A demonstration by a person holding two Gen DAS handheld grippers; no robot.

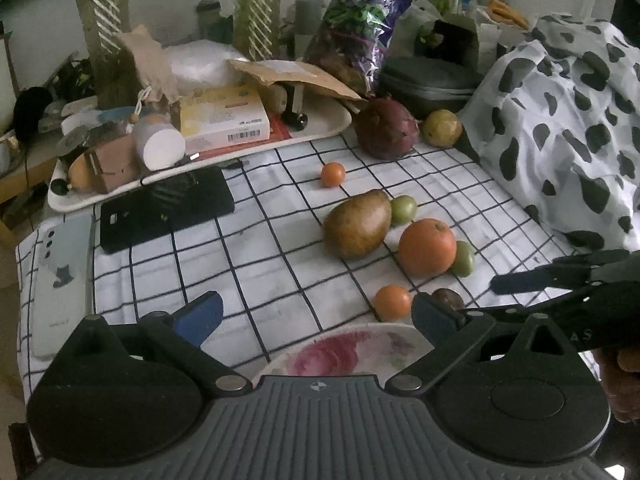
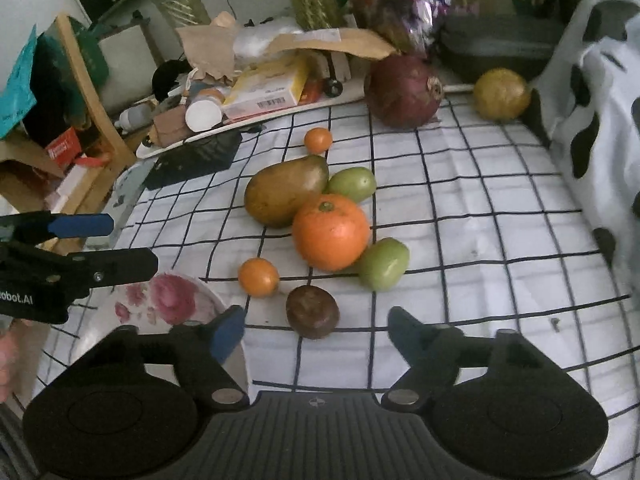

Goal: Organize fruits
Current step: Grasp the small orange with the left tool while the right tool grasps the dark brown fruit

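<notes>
Right wrist view: your right gripper (image 2: 316,330) tilts downward, jaws apart and empty, with the dark round fruit (image 2: 312,311) just ahead between them. Beyond it, the mango (image 2: 286,191) lies long axis slanting up-right. Your left gripper (image 1: 316,314) also stands apart, empty, over the flowered plate (image 1: 340,350).

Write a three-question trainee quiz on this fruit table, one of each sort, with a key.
1. True or false: the plate already holds fruit.
2. Which fruit lies nearest ahead of the right gripper? A) big orange B) dark passion fruit C) mango
3. Fill in: two ____ fruits touch the big orange and mango.

Key:
1. False; the plate is empty.
2. B; it sits just beyond the open jaws, not gripped.
3. Green; one sits behind the orange, one in front.
</notes>
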